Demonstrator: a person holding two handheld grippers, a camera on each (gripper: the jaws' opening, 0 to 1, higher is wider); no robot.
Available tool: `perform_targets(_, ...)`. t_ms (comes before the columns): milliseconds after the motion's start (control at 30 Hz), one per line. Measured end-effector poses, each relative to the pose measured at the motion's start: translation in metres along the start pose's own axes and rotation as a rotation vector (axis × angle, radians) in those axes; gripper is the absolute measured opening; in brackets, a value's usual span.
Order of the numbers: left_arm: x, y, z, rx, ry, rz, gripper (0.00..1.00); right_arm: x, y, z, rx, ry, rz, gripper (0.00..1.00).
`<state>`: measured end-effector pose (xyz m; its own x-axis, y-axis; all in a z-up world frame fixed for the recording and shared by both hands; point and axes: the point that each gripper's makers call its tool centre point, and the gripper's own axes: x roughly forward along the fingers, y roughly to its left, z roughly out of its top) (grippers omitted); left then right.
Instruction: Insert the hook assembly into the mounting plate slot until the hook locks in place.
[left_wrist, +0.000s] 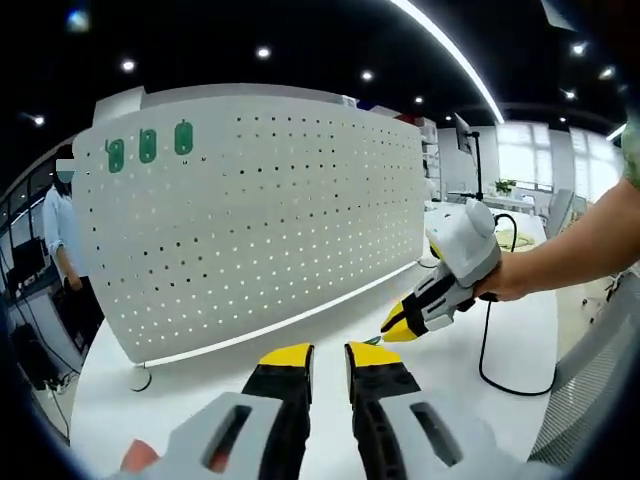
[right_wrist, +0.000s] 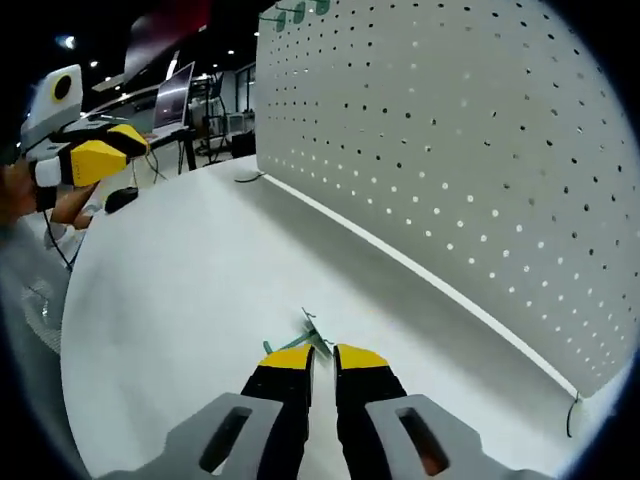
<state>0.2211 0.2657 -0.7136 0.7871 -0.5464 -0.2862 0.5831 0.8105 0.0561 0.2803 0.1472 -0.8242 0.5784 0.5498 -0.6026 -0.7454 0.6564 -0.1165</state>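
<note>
A white pegboard (left_wrist: 280, 200) stands upright on the white table (left_wrist: 100, 400); it is the mounting plate, with three green hooks (left_wrist: 148, 146) hanging near its top left corner. In the right gripper view the same pegboard (right_wrist: 450, 150) runs along the right, the green hooks (right_wrist: 300, 12) at its far top. My right gripper (right_wrist: 324, 356) is shut on a small green hook assembly (right_wrist: 314, 334) that pokes out past the yellow tips, low over the table and short of the board. A hand holds that right gripper (left_wrist: 398, 326) near the board's right end. My left gripper (left_wrist: 330, 352) is shut and holds nothing.
A black cable (left_wrist: 484, 350) loops over the table's right side. A person (left_wrist: 60, 230) stands beyond the board's left end. Wire feet (right_wrist: 572, 415) prop the board. The left gripper (right_wrist: 95, 160) hovers at the table's far left edge, with desks and monitors behind.
</note>
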Motion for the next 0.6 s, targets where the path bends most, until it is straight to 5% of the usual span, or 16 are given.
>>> perform_targets(367,-0.001,0.003,-0.001,-0.006,0.000,0.005,0.13,0.022,0.010,0.011,-0.166,0.069,0.052,0.06)
perform_targets(600,-0.002,0.005,-0.002,-0.015,-0.002,0.010,0.13,0.030,0.011,0.014,-0.190,0.087,0.078,0.03)
